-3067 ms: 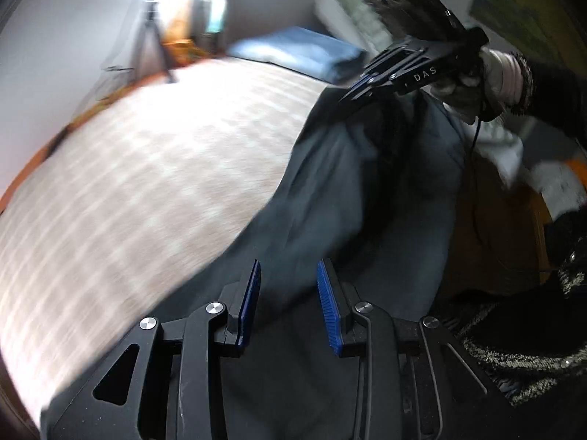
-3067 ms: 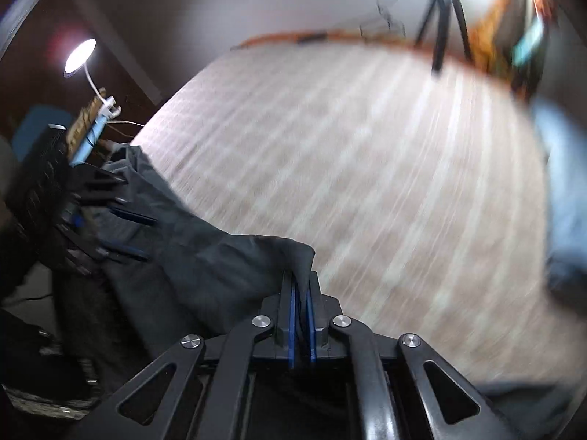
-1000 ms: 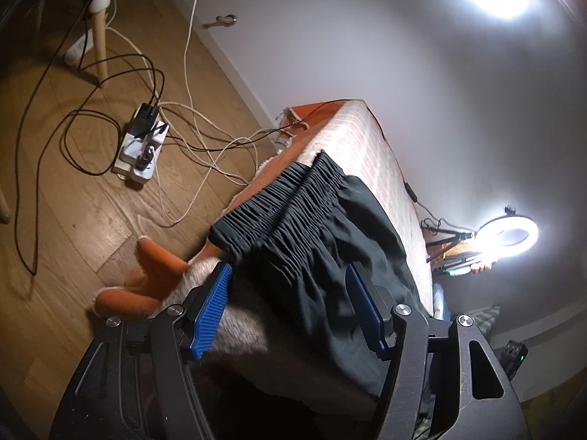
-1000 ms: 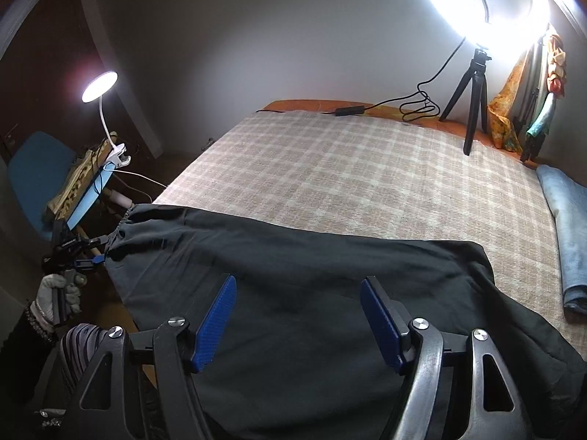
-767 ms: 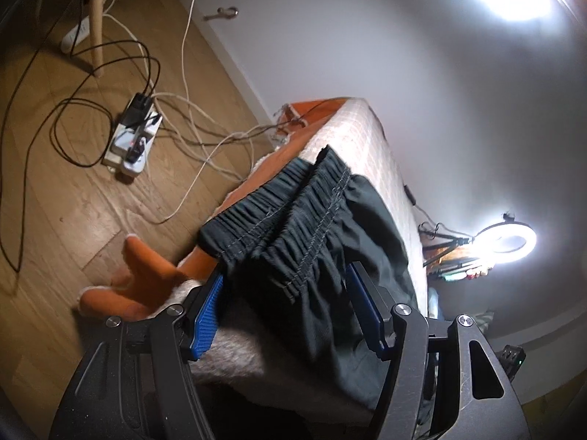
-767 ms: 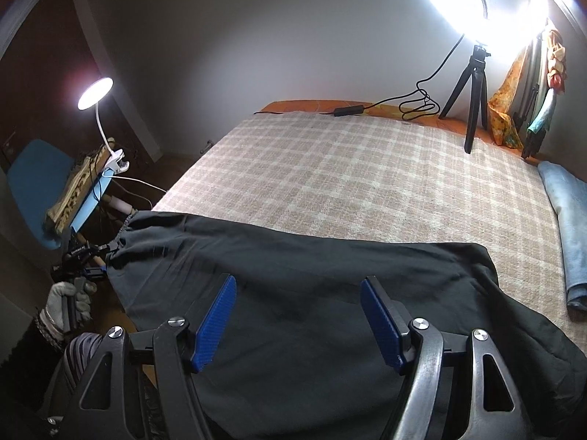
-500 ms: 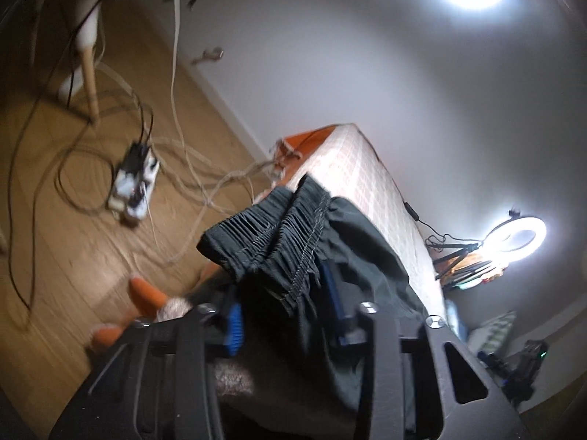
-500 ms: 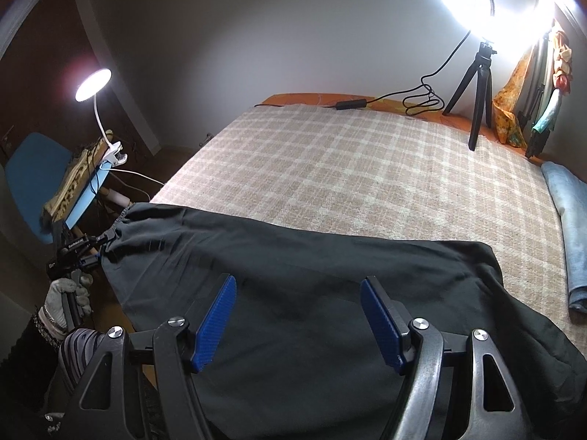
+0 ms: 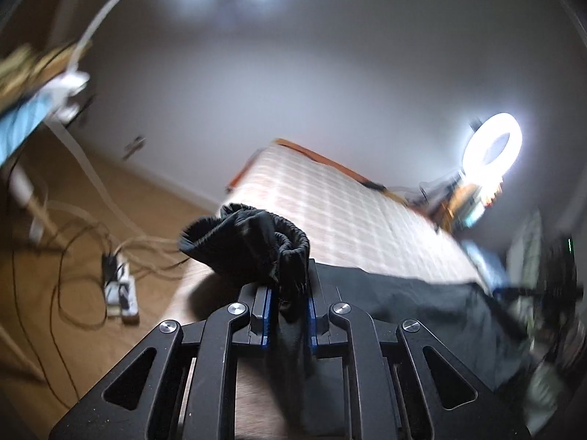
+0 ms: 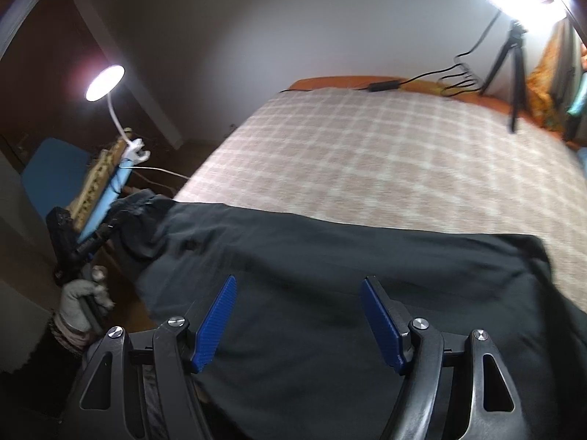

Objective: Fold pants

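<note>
Left gripper (image 9: 288, 311) just closed on bunched black pants (image 9: 256, 245) waistband, seemingly elasticated, right gripper (image 10: 297, 315) spread wide above smooth cloth

Home bedroom: plaid-covered bed (image 10: 403, 154), desk lamp (image 10: 104, 82).

Left wrist view smeared throughout. Power strip (image 9: 121, 289) and cables on floor blurred. Clutter beneath ring light (image 9: 491, 145) at far corner of bed (image 9: 341, 212) unreadable. Pants (image 10: 330, 267) cut off by lower edge of right wrist view; hem out of sight. Waistband folds bunched between left gripper (image 9: 288, 308) pads, indistinct.
</note>
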